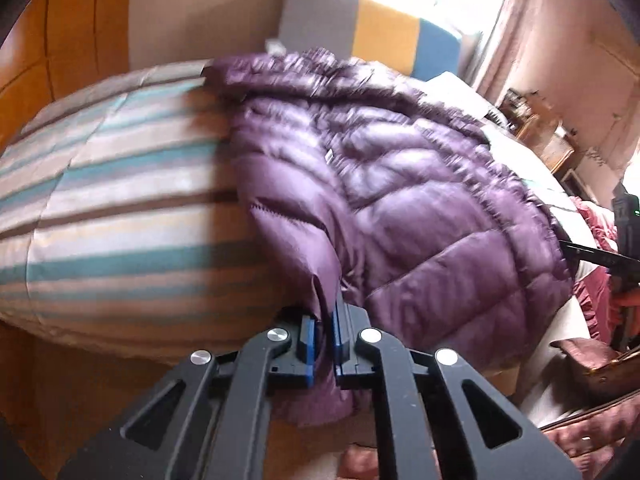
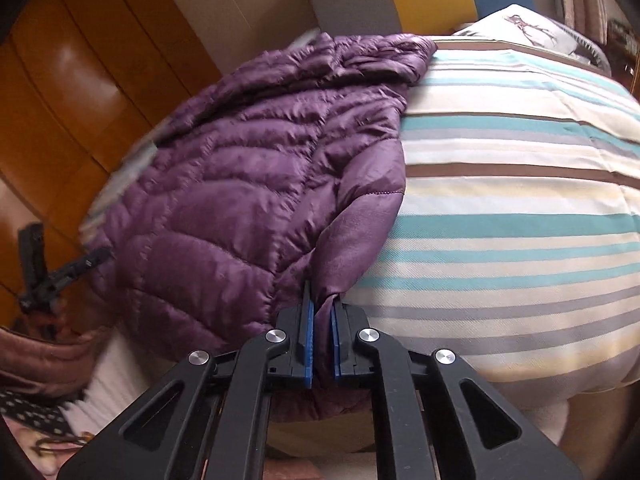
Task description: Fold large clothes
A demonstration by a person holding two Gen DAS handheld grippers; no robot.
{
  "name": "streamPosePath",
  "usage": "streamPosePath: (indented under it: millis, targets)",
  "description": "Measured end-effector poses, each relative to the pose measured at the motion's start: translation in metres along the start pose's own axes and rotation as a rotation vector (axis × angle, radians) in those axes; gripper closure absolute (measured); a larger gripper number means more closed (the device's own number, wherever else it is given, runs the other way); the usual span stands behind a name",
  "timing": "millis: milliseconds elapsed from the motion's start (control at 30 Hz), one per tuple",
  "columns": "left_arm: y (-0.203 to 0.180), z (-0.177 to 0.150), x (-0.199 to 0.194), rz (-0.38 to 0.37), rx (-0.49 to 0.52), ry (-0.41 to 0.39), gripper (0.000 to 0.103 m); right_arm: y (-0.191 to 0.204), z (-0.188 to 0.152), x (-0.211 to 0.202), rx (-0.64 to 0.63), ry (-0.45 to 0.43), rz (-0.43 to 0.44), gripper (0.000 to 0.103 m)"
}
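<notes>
Pinching purple jacket [image 1: 400,184] hem, claw [image 1: 324,332] pads hidden

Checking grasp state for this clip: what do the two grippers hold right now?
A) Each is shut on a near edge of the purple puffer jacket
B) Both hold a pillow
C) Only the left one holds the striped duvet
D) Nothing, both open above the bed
A: the left gripper and the right gripper each pinch a fold of the purple puffer jacket between blue pads, over the striped duvet.
</notes>
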State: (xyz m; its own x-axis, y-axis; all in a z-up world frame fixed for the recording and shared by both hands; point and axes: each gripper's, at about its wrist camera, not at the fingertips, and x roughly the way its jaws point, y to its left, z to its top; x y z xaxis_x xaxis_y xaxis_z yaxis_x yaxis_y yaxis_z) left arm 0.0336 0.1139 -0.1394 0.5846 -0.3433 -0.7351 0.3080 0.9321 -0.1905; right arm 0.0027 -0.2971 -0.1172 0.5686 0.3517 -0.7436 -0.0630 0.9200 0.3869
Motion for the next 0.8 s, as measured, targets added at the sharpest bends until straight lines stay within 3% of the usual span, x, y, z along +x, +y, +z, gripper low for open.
streamPosePath:
  millis: [267,567,700,800]
  targets:
    - [-0.007,0.013,-0.04,-0.071,-0.006,-0.18,0.099,0.0,0.006,-0.027,0.03,-0.102,0.166,0.098]
    - [-0.007,0.023,-0.093,-0.206,-0.012,-0.351,0.099,0.002,0.012,-0.074,0.038,-0.266,0.372,0.098]
    - [0.007,0.031,-0.122,-0.287,-0.091,-0.451,0.099,0.007,0.016,-0.098,0.031,-0.342,0.483,0.099]
    - [0.029,0.045,-0.128,-0.312,-0.176,-0.49,0.099,0.006,0.032,-0.102,0.04,-0.382,0.482,0.099]
